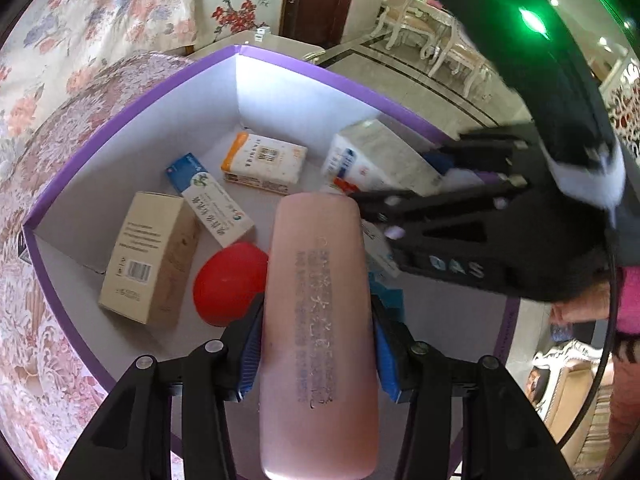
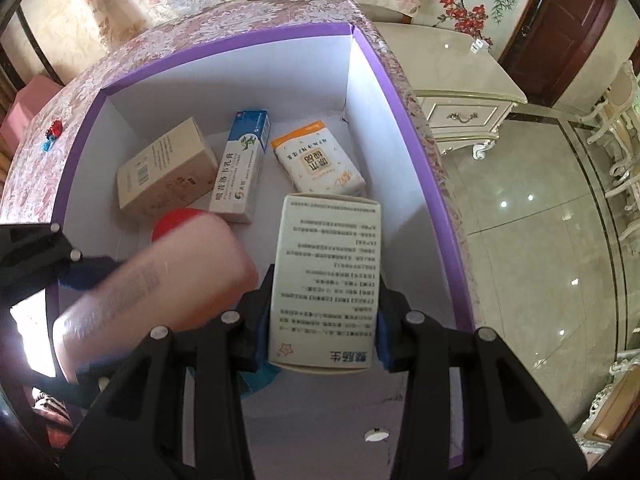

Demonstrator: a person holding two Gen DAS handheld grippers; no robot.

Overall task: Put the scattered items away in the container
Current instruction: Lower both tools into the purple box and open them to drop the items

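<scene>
A purple-rimmed box with white walls (image 1: 160, 128) (image 2: 372, 120) lies below both grippers. My left gripper (image 1: 318, 308) is shut on a long pink case (image 1: 320, 272), which hangs tip-down over the box floor. My right gripper (image 2: 326, 284) is shut on a white printed carton (image 2: 326, 264), also over the box, to the right of the pink case (image 2: 152, 280). On the box floor lie a tan carton (image 1: 148, 256), a blue-and-white tube box (image 1: 208, 200), an orange-edged tissue pack (image 1: 264, 164) and a red round thing (image 1: 224, 280), partly hidden by the case.
The box rests on a floral bedspread (image 2: 200, 24). A small red toy (image 2: 54, 128) lies on the bedspread at the left. A cream nightstand (image 2: 460, 96), a glossy tiled floor (image 2: 520, 200) and white chairs (image 1: 432, 36) stand beyond. A pink sleeve (image 1: 628, 296) shows at the right.
</scene>
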